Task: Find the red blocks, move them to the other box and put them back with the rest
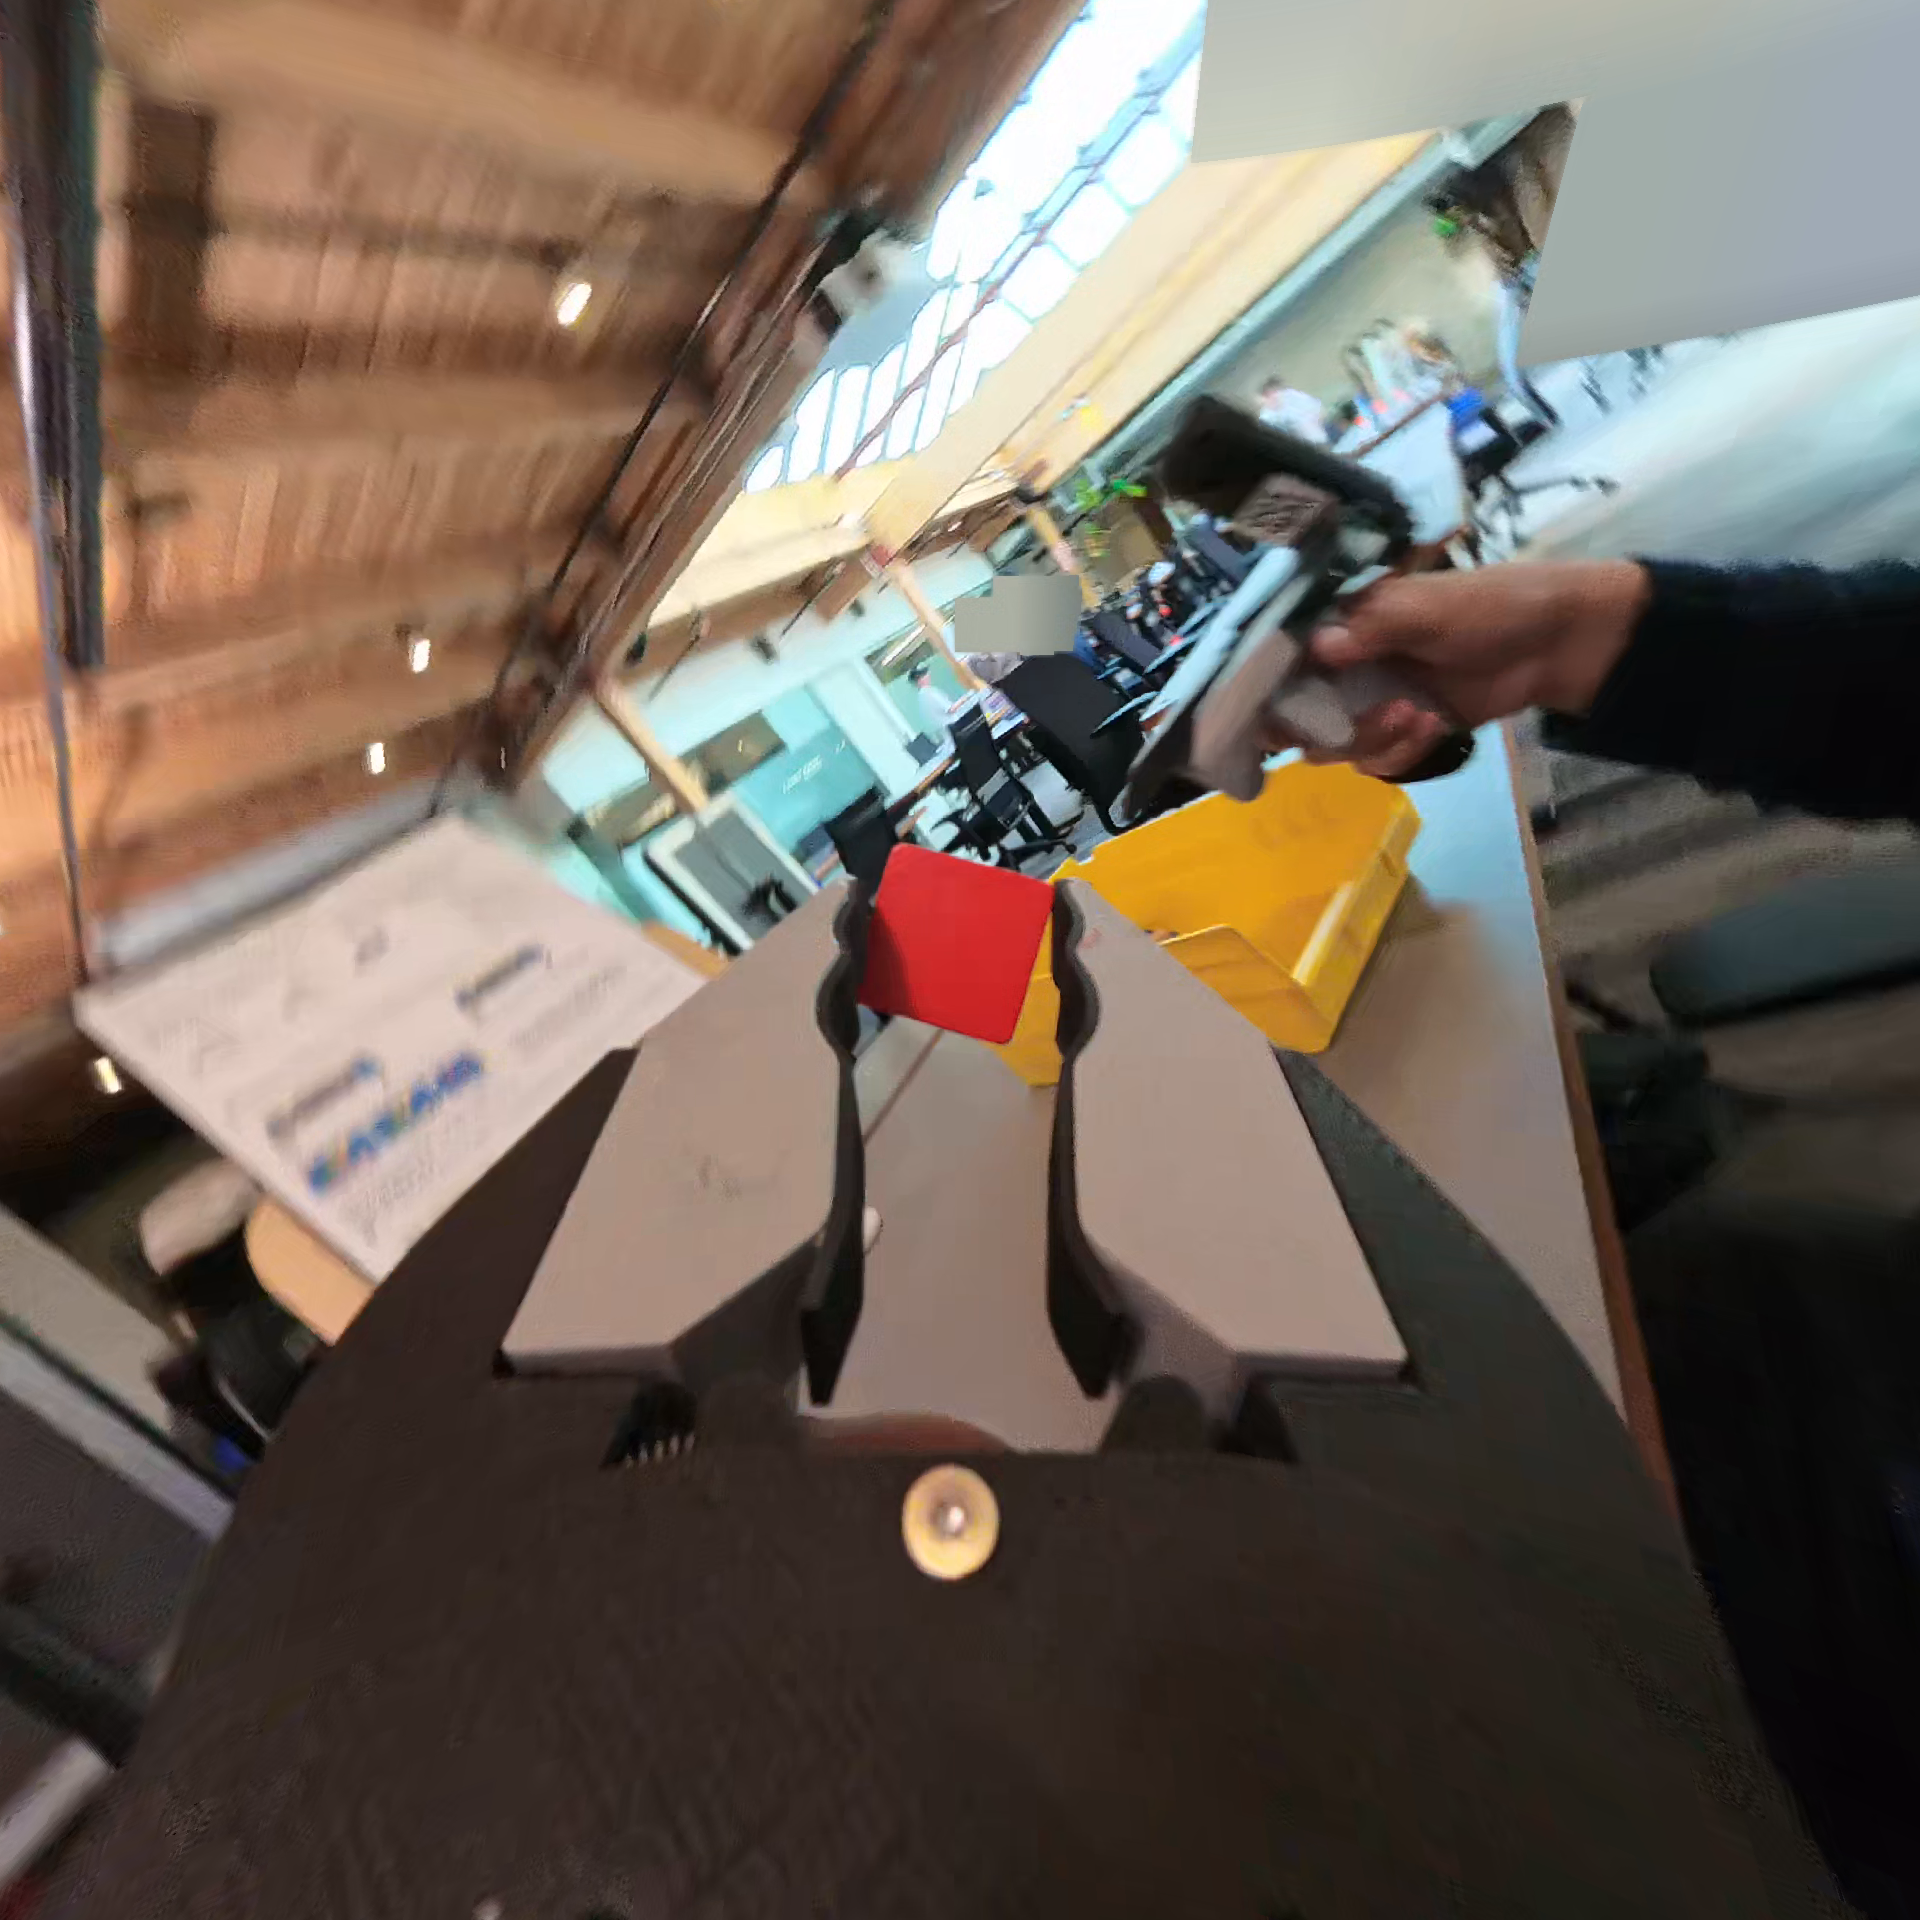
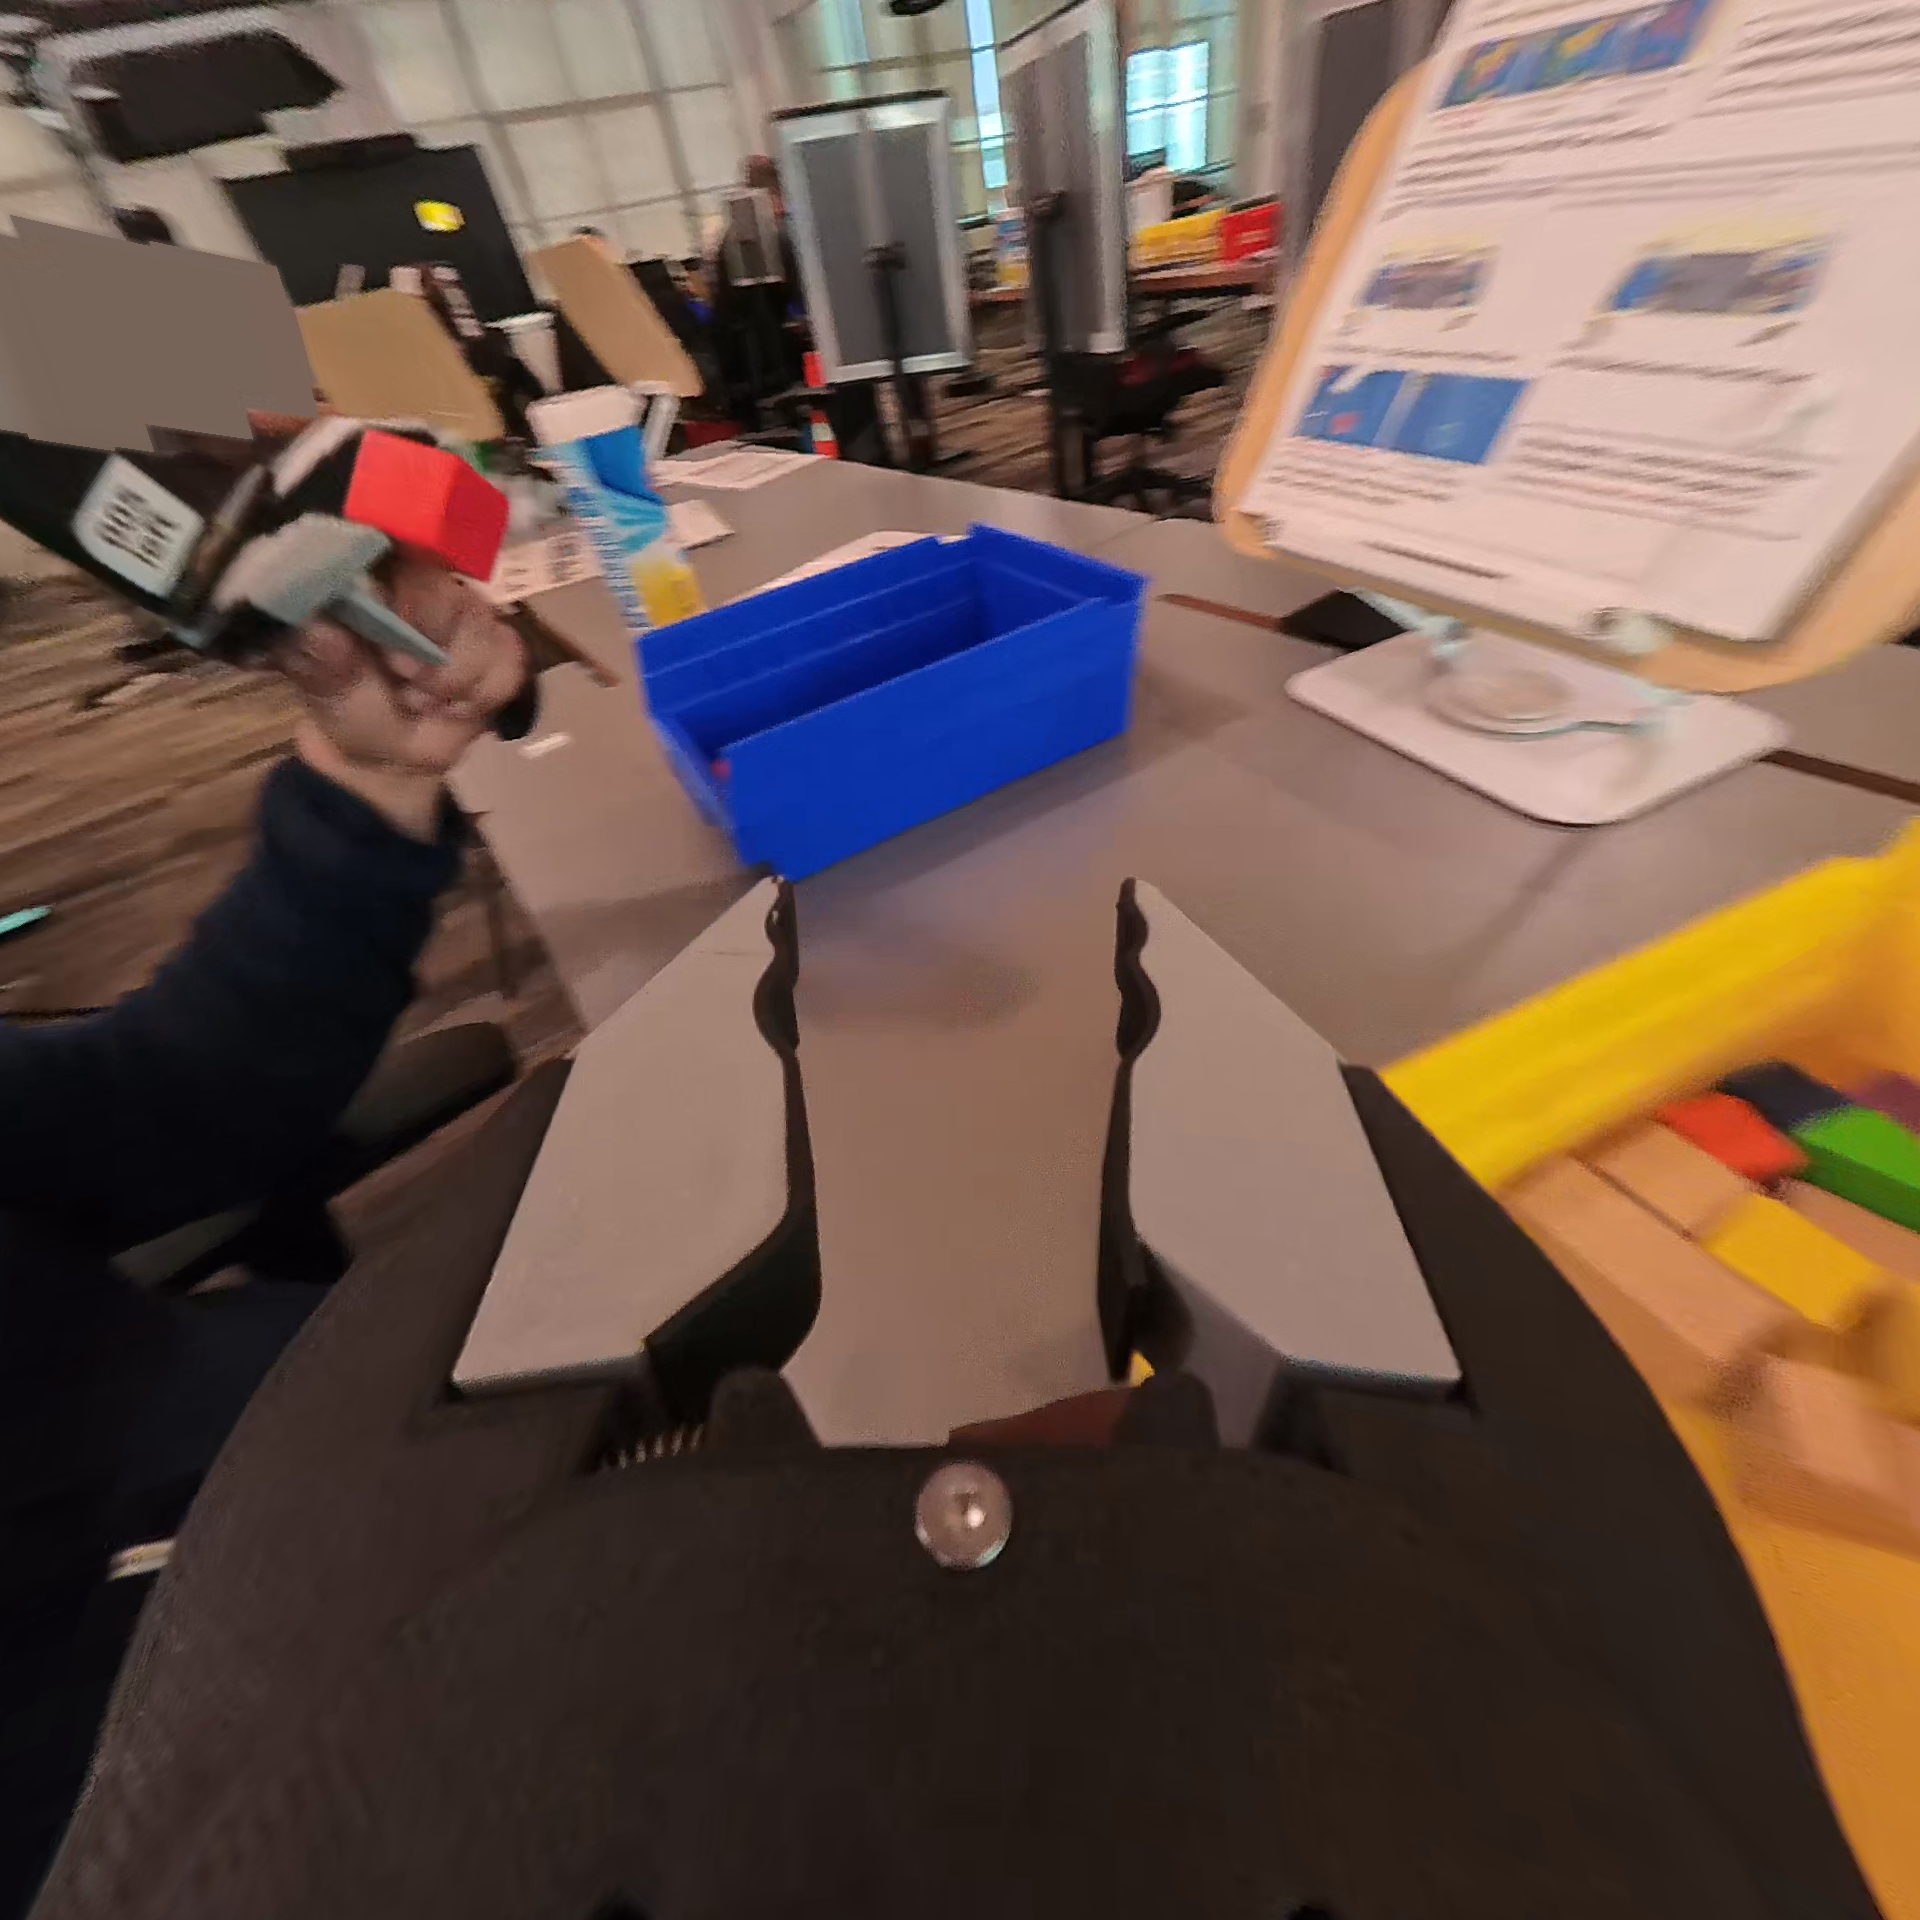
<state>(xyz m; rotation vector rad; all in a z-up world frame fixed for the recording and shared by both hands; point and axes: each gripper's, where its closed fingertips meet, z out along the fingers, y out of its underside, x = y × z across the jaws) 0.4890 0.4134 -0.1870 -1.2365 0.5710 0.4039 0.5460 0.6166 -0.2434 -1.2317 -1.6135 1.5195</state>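
1. Tongs first, from the left: our left gripper (image 1: pixel 954 940) is clamped on a red cube-shaped block (image 1: pixel 954 940), both dark wavy pads pressed against its sides, and we carry it high off the grey tabletop (image 1: pixel 1455 1143).
2. From the right wrist view, that red block (image 2: pixel 426 502) sits at about ten o'clock, well above and to the left of the blue plastic box (image 2: pixel 894 675).
3. That blue box rests on the table at twelve o'clock of our right gripper (image 2: pixel 951 935), whose jaws stand apart with nothing between them, only bare table beyond.
4. At four o'clock in the same view lies the yellow plastic bin (image 2: pixel 1662 1018), holding wooden and coloured blocks, a second red block (image 2: pixel 1725 1138) among them.
5. We judge the step in hand to be carrying the held block to one of the boxes; which one we cannot tell.
6. To do it well, we should keep the squeeze steady, level the tilted cube, bring it low inside the walls, and only then part the pads.
7. Our right gripper should stay clear of the path.
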